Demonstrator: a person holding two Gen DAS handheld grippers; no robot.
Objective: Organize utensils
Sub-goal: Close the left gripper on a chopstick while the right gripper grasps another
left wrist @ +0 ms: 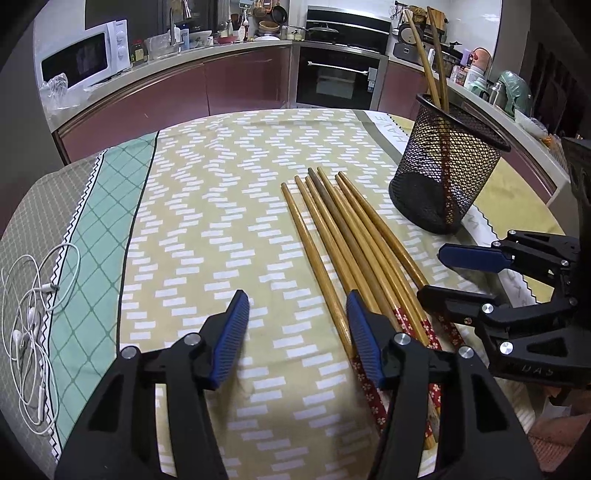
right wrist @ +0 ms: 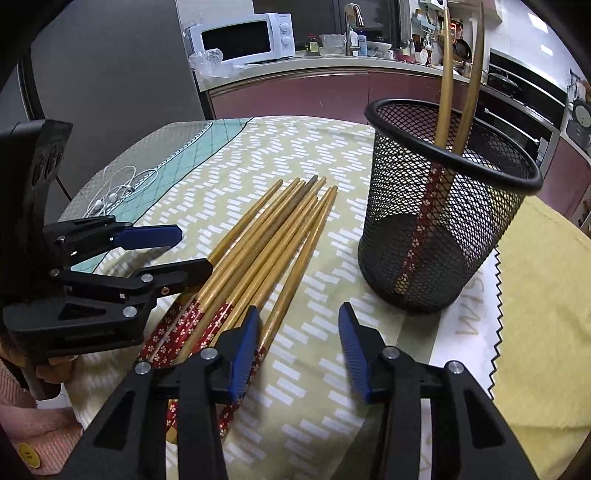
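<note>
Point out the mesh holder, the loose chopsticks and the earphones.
mesh holder [right wrist: 436, 236]: right wrist view, side wall.
loose chopsticks [left wrist: 343, 240]: left wrist view, mid-shafts.
earphones [left wrist: 33, 306]: left wrist view, tangled cable.

Patterned ends of the chopsticks [left wrist: 373, 384] hidden under the left tongs [left wrist: 297, 314], countertop clutter [left wrist: 236, 29] too small to identify

left claw [left wrist: 295, 314] open beside chopsticks [left wrist: 343, 236].

Home kitchen: microwave [left wrist: 86, 55], built-in oven [left wrist: 338, 75], sink tap [right wrist: 352, 22], cabinets.
</note>
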